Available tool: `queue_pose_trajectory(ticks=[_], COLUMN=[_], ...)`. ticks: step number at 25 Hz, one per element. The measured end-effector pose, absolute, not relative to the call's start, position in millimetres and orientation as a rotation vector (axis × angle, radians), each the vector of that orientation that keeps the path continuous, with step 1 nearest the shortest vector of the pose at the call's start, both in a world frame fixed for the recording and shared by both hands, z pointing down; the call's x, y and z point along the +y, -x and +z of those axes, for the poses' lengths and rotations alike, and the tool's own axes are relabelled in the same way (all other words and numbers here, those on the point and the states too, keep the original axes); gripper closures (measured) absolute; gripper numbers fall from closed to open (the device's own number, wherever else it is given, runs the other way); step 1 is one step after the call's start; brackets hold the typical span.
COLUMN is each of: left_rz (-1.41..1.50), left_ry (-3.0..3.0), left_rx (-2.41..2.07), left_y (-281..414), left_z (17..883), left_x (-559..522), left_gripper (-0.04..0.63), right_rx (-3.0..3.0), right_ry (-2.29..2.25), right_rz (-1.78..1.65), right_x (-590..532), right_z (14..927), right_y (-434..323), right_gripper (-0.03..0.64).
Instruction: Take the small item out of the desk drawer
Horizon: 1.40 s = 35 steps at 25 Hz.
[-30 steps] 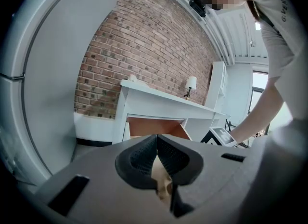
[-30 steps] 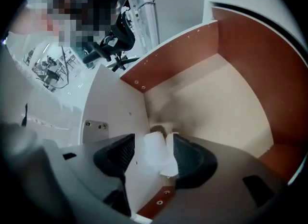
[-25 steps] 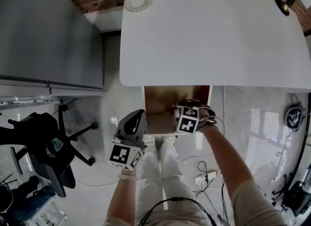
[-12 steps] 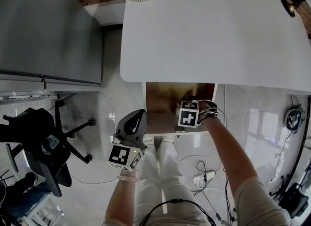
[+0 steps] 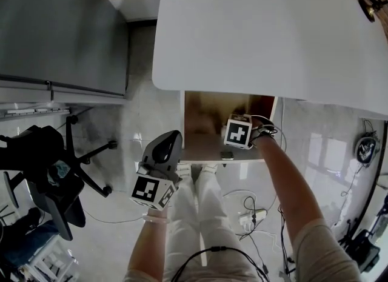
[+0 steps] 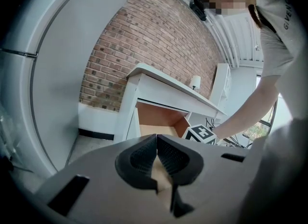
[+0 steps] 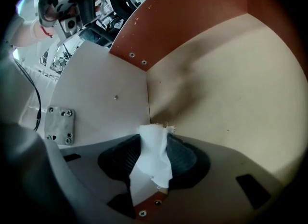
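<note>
Brick-walled office, chair (image 5: pixel 42 165) far left. Your left gripper (image 6: pixel 156 156) hangs beside the open drawer (image 5: pixel 203 123), jaws pressed together and empty, likely parked out of the way. Under the white desk (image 5: pixel 260 32), your right gripper (image 7: pixel 153 170) is inside the drawer, jaws closing on the white scrap (image 7: pixel 153 151), pads already touching it, near a corner.

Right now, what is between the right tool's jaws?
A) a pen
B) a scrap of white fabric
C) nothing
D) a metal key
B: the right gripper view shows a white fabric scrap standing between the pads of the right tool, whose jaws are closing on it inside the drawer.
</note>
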<state>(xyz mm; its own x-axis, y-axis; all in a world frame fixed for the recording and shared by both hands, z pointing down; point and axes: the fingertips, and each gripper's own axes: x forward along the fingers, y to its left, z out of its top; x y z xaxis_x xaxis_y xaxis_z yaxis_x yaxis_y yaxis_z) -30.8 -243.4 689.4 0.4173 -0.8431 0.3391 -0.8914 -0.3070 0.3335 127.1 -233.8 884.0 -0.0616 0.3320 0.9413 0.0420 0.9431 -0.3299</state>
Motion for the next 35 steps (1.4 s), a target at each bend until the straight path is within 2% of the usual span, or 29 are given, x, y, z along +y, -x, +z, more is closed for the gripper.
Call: queue_pose_trajectory(ticks=[14,35], left_rz=[0.136,0.149], left_ry=[-2.201,-2.282], left_rx=[-1.467,-1.459], left_y=[33.3,29.7], left_z=[686.1,613.1], left_x=[-229.9,-237.8], left_gripper=[0.589,0.589], right_rx=[-1.73,-2.066], right_ry=[0.169,-0.273], right_rz=[0.161,0.269], right_x=[-233.2,-241.5], right_z=[870.0,737.0], right_y=[-122.0,-105.7], right_gripper=[0.457,0.457])
